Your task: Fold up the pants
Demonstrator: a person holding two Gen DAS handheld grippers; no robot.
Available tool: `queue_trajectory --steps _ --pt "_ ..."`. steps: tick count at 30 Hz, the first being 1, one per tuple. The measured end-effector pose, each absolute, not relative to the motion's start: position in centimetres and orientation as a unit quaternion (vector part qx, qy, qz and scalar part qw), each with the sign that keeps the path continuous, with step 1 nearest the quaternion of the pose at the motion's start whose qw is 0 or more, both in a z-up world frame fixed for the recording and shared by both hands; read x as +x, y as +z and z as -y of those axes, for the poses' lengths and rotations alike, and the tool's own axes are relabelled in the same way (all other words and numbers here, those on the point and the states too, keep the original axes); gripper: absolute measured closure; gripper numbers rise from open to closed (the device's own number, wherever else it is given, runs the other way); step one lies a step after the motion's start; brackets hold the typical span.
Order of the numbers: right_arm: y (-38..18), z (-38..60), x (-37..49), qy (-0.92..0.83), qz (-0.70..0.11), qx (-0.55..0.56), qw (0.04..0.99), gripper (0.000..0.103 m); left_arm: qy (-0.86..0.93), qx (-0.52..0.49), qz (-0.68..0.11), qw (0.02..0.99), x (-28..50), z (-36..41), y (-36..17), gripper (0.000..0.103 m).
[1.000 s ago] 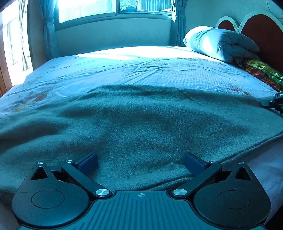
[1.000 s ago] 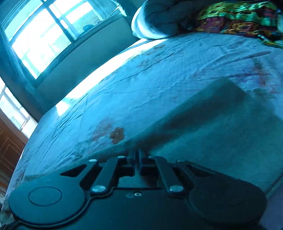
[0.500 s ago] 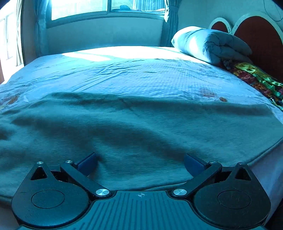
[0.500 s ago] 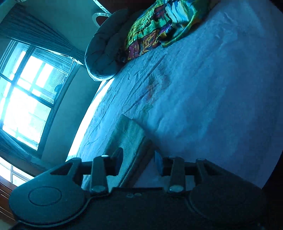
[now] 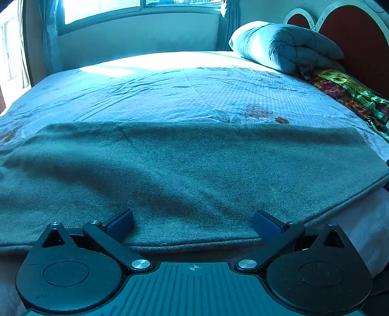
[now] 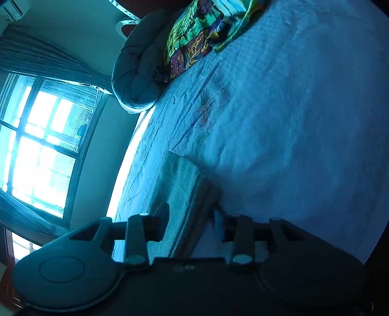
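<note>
Grey-green pants [image 5: 194, 165] lie flat across the near part of the bed, their hem running along the mattress edge. My left gripper [image 5: 193, 216] hovers over that near edge, jaws wide apart, with nothing pinched. In the right wrist view the picture is rolled on its side. There the right gripper [image 6: 190, 216] stands partly open and straddles the end edge of the pants [image 6: 180, 179]. One of its fingers [image 6: 161, 214] lies over the cloth and the other beside it, and neither pad presses on the fabric.
The pale floral bed sheet [image 5: 170, 92] stretches beyond the pants. A rolled grey duvet [image 5: 279, 46] and a colourful cloth [image 5: 347, 90] lie by the red headboard [image 5: 352, 36]. A bright window [image 5: 102, 7] fills the far wall. The mattress side [image 5: 359, 218] drops at lower right.
The right gripper went from shut to partly open and rolled onto its side at the pants' end edge. The left gripper slid sideways along the near hem, still open.
</note>
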State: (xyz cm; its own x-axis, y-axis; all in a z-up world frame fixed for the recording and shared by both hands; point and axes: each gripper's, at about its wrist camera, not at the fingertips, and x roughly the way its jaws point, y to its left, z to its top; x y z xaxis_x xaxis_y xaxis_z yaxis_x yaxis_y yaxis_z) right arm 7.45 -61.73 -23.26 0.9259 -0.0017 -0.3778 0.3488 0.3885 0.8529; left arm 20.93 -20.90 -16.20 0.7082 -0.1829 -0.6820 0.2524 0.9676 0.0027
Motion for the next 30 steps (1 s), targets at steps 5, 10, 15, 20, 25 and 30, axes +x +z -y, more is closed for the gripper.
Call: queue_trajectory --steps 5,10,15,20,25,30 --pt "-23.4 61.8 7.8 -0.111 -0.158 0.539 0.82 0.073 -0.116 0.056 -0.364 0.922 20.4 21.9 -16.1 0.0" --pt "-23.6 61.8 8.2 -0.116 -0.162 0.533 0.823 0.08 -0.118 0.052 -0.365 0.922 20.5 21.8 -16.5 0.0" --pt "-23.7 61.8 8.2 -0.119 -0.168 0.525 0.826 0.088 -0.116 0.054 -0.359 0.925 20.3 21.9 -16.8 0.0" --pt "-23.6 61.8 8.3 -0.119 -0.17 0.52 0.828 0.088 -0.117 0.023 -0.352 0.928 19.9 21.2 -16.0 0.0" --pt "-23.8 61.7 8.2 -0.119 -0.169 0.521 0.828 0.088 -0.124 0.037 -0.355 0.926 19.7 21.8 -16.6 0.0" --pt "-23.7 61.7 8.1 -0.117 -0.165 0.52 0.83 0.088 -0.122 0.047 -0.355 0.926 19.9 22.3 -17.0 0.0"
